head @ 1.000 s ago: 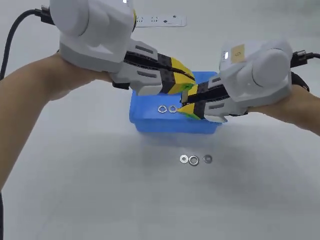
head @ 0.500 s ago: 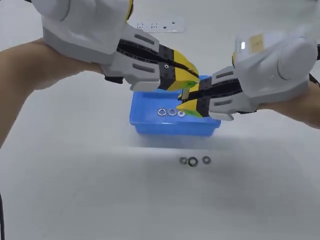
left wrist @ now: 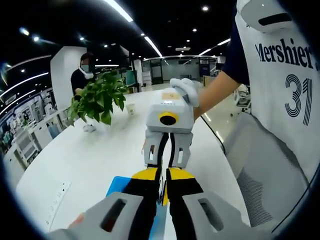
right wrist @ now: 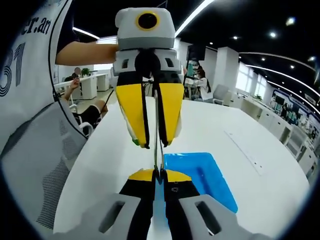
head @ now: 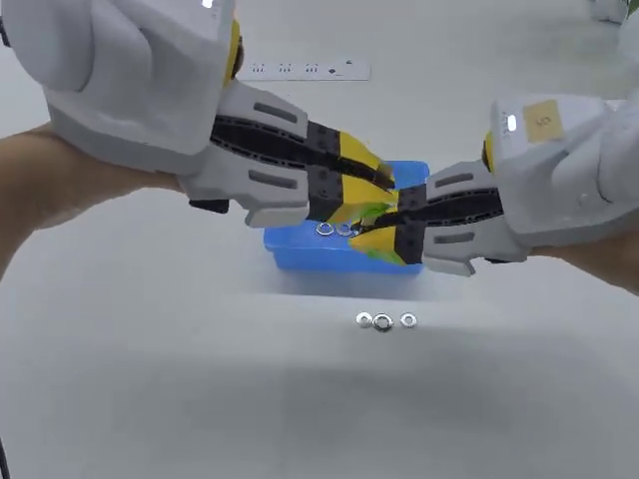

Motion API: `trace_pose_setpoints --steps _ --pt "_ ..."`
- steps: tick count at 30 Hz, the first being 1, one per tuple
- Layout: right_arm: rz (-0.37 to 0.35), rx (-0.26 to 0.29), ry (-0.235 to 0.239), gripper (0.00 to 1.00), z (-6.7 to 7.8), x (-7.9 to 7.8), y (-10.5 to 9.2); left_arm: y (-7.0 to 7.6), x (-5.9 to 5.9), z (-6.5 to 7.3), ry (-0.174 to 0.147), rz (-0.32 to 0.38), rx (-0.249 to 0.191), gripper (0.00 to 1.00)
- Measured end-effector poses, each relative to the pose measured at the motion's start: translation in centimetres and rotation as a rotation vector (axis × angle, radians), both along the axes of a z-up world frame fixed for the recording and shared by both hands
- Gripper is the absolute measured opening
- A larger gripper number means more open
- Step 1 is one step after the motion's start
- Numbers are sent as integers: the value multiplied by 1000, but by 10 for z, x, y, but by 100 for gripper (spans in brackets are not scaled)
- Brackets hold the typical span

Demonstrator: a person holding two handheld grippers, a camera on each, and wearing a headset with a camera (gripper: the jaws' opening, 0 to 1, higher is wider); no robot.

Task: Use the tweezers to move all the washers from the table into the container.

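Both tools meet nose to nose right over the blue container (head: 300, 249), which sits on the white tabletop (head: 200, 379). In the right gripper view the tweezers (right wrist: 157, 130) run as thin metal strips straight between the 2 tools. The left tool (head: 384, 195) has its yellow jaws pressed together on one end, and the right tool (head: 364, 225) is closed on the other end. So both are pinching the same tweezers, held up in the air above the container's near edge.

3 washers (head: 383, 321) sit in a little row on the tabletop just in front of the container, touching or almost touching each other. I can make out at least 2 more washers (head: 334, 230) inside the container near its front wall. The tools cover the rest of the inside, so I can't tell if there are more.

Readable stuff: the person's white jersey (left wrist: 285, 90) says "Mershier" with a big 31 under it in the left gripper view. The right tool's housing has a yellow sticker on top, but its print is too small to read. A white power strip (head: 310, 70) lies at the far edge of the tabletop, and a potted plant (left wrist: 100, 97) stands further down it.
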State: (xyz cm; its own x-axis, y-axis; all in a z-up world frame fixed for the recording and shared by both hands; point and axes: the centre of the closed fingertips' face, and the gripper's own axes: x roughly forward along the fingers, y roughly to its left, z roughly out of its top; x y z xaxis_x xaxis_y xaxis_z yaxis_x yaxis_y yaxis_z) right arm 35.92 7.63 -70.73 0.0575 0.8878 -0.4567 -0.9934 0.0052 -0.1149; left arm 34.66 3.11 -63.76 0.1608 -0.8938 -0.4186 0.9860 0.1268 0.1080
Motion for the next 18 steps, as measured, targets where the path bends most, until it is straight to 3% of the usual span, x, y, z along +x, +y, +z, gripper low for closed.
trace_pose_setpoints --steps 6,9,11,14,18 --pt "13 -3 3 7 0 -5 3 2 -1 0 -12 13 0 6" --pt "20 -9 2 7 -1 -7 4 4 -2 -2 -3 15 -3 6" --pt "28 -27 -22 7 -3 -11 3 5 -6 -5 -4 23 -6 6" --pt "43 -65 -55 7 -11 -21 2 5 -15 -13 -6 44 -22 6" --pt "51 -121 -48 7 -33 -34 -5 -3 -29 -31 21 71 -24 6"
